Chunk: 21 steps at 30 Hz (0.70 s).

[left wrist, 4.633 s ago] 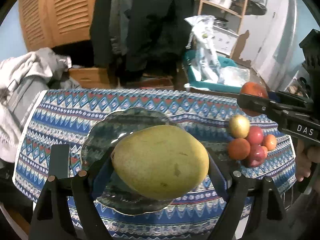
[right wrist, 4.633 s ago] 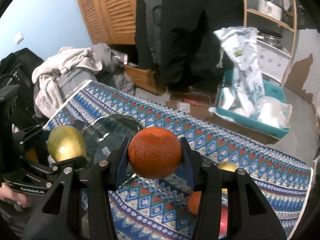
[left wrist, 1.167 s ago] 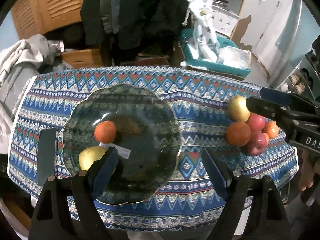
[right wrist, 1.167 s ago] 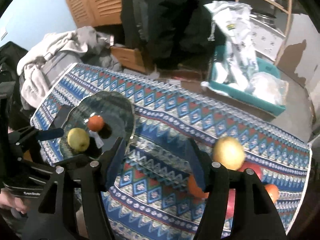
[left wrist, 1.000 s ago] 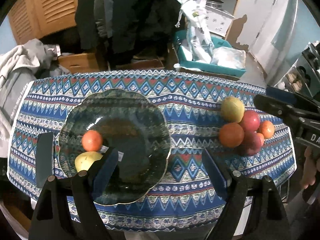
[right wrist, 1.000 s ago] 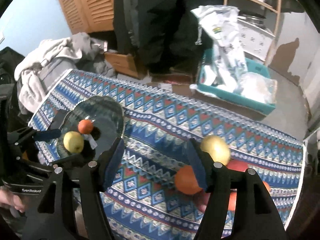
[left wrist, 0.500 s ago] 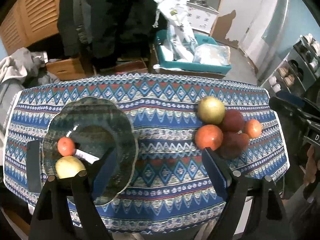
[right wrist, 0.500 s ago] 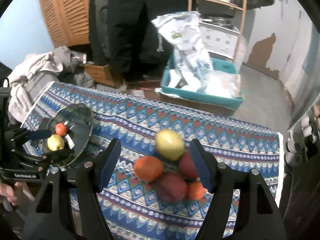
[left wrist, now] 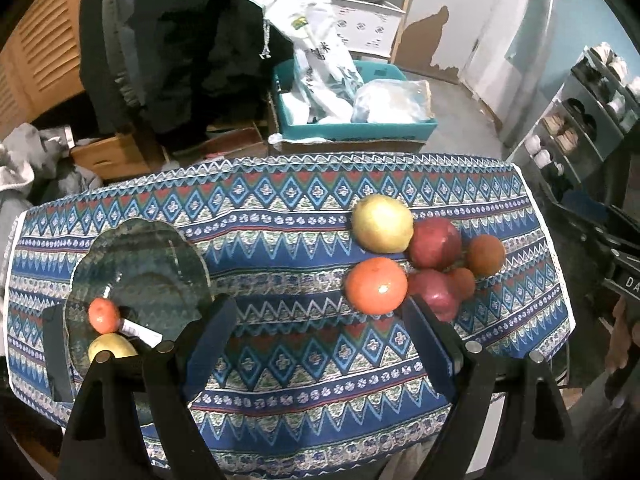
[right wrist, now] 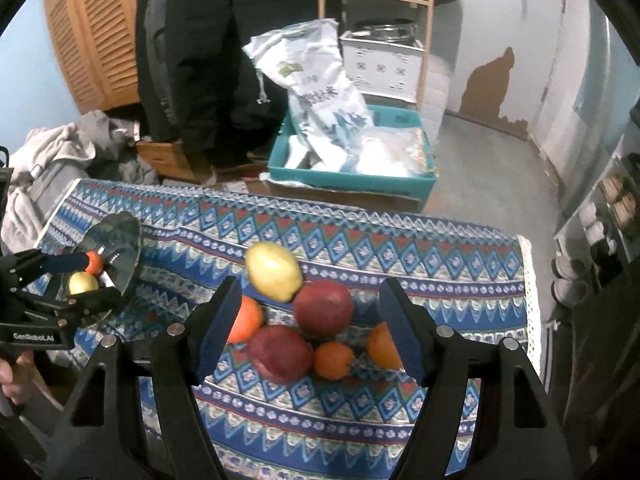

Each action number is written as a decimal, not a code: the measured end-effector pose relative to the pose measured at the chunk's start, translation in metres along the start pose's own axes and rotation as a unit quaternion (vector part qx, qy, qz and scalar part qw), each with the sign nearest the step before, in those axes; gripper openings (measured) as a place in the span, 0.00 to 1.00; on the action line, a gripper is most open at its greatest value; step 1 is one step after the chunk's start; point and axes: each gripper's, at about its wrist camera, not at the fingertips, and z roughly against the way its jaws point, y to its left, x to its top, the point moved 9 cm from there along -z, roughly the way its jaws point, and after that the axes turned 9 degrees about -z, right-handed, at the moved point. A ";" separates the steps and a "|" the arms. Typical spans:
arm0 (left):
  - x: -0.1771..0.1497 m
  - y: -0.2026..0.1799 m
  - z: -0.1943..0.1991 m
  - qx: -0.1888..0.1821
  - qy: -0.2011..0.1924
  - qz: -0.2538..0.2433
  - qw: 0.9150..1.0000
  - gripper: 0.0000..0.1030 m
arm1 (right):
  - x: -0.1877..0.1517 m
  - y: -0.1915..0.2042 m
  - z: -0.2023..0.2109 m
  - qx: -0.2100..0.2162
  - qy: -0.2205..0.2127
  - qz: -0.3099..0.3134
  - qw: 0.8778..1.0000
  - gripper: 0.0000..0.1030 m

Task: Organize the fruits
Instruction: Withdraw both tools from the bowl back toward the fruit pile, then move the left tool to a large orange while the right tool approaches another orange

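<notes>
We hold our left gripper (left wrist: 316,344) above the patterned tablecloth (left wrist: 280,216) with its jaws parted about halfway and nothing between them; the glass plate (left wrist: 152,264) lies just beyond its left finger, and on the plate's near side a small orange (left wrist: 103,314) touches a yellow-green mango (left wrist: 112,346); ahead of the right finger sits the pile of loose fruit, with a large orange (left wrist: 376,285) nearest that finger and a yellow apple (left wrist: 382,223) behind it.

Our right gripper (right wrist: 310,330) hangs over that same pile, its jaws likewise parted and gripping nothing; framed between its fingers we see the yellow apple (right wrist: 274,271) farthest off, two red apples (right wrist: 324,308) closer in, and a small tangerine (right wrist: 334,359) nearest; one orange (right wrist: 246,320) is partly hidden behind the left finger and another orange (right wrist: 382,346) behind the right finger; the fruits crowd together, touching; the plate (right wrist: 124,236) shows well off to this gripper's left.
</notes>
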 end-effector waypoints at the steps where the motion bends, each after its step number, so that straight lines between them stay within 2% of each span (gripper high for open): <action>1: 0.001 -0.003 -0.003 -0.002 0.003 -0.001 1.000 0.84 | -0.001 -0.005 0.000 -0.002 0.001 -0.004 1.000 0.70; 11: 0.008 -0.023 -0.033 -0.014 0.029 -0.002 0.999 0.84 | -0.009 -0.043 -0.004 -0.014 0.009 -0.031 0.999 0.70; 21: 0.010 -0.029 -0.079 -0.042 0.067 0.033 0.996 0.84 | -0.022 -0.068 -0.025 -0.028 0.034 -0.052 0.998 0.70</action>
